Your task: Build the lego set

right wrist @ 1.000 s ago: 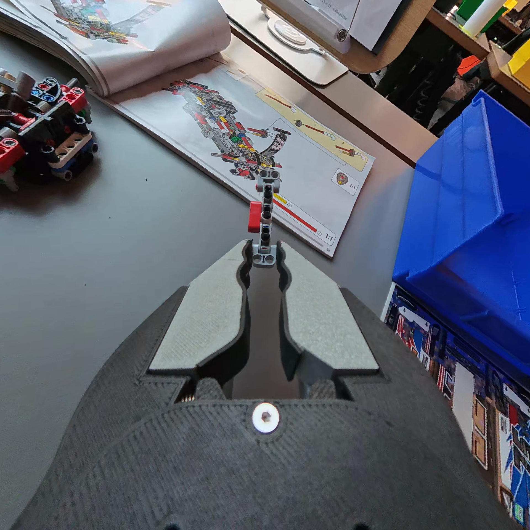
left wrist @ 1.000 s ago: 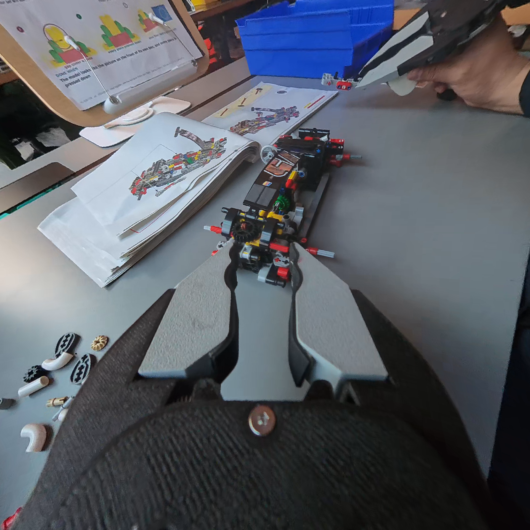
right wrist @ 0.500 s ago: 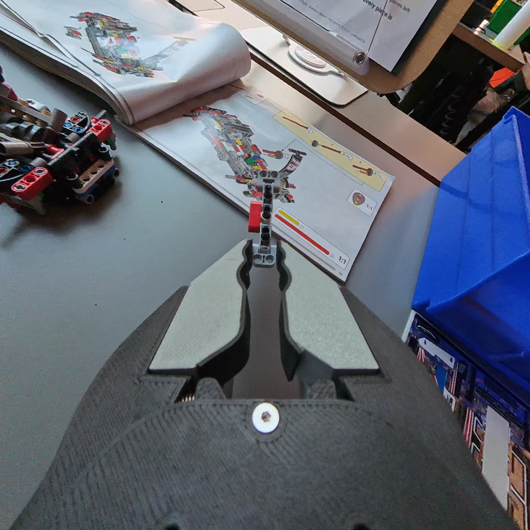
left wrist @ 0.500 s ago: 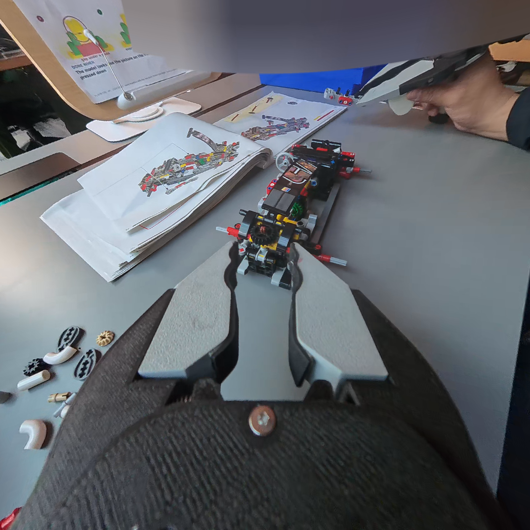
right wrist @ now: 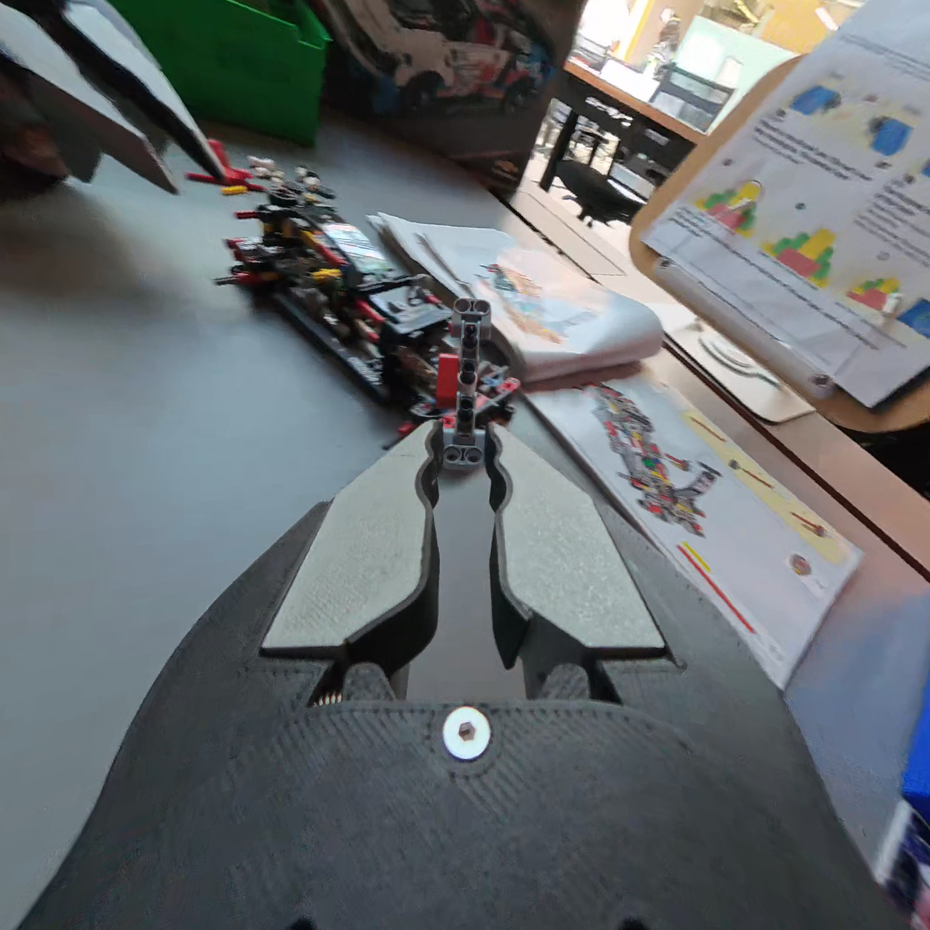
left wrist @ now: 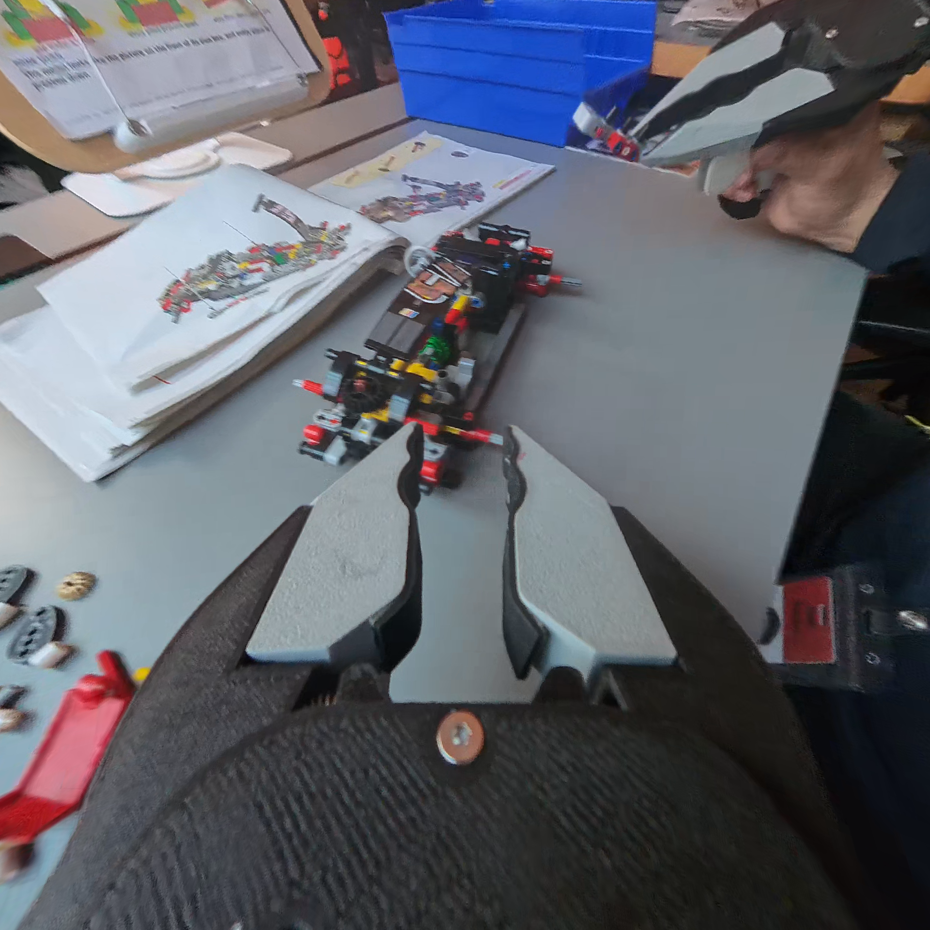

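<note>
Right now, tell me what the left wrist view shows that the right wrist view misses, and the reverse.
Only the left view: the blue bins, the loose small parts at left, and the left gripper open near the model's axle. Only the right view: the green bin, and the right gripper shut on a small grey and red piece. Both: the model car, the open booklet and the grey table.

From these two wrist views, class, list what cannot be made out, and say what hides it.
- Brick car model, left wrist view: near end covered by the left gripper fingertips.
- Loose small parts, left wrist view: blurred, cut by the left edge.
- Left gripper, right wrist view: blurred, mostly outside the frame.
- Instruction booklet, right wrist view: drawings smeared.
</note>
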Demonstrator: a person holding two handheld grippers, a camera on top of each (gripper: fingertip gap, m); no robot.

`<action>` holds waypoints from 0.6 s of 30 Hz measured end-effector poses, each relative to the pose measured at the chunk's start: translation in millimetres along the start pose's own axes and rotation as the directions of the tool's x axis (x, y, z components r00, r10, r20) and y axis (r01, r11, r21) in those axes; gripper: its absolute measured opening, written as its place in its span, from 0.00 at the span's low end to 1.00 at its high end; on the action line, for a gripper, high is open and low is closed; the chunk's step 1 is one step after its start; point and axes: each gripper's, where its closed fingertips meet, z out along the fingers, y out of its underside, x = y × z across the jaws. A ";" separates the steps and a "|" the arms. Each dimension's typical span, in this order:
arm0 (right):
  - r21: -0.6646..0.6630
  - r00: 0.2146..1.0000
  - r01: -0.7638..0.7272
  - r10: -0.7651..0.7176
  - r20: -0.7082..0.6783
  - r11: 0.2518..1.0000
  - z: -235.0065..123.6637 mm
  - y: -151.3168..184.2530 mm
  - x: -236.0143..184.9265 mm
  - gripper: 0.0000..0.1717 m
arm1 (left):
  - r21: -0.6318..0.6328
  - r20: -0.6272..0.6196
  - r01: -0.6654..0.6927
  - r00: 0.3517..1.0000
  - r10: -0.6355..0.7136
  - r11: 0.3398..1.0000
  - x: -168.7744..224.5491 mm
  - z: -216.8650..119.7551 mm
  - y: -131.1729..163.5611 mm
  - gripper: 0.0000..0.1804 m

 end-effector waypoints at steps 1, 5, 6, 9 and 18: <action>0.006 0.999 0.003 -0.003 0.049 1.000 0.8 -2.9 -16.4 0.08 | -0.023 -0.008 0.007 1.000 -0.007 1.000 7.0 1.1 3.1 0.17; -0.030 0.991 0.087 -0.084 0.108 0.996 4.1 -1.8 -55.8 0.08 | -0.063 0.029 -0.055 0.998 0.057 0.997 25.9 1.1 8.5 0.18; -0.043 0.987 0.126 -0.121 0.104 0.991 5.0 -0.6 -60.8 0.08 | -0.062 0.041 -0.077 0.996 0.080 0.995 28.6 0.5 8.4 0.17; -0.071 0.973 0.215 -0.207 0.099 0.974 8.4 2.5 -71.5 0.08 | -0.072 0.045 -0.104 0.993 0.107 0.992 33.6 1.2 9.7 0.16; -0.066 0.980 0.165 -0.156 0.122 0.984 6.7 2.9 -74.2 0.08 | -0.070 0.028 -0.138 0.990 0.140 0.988 38.5 1.8 9.9 0.02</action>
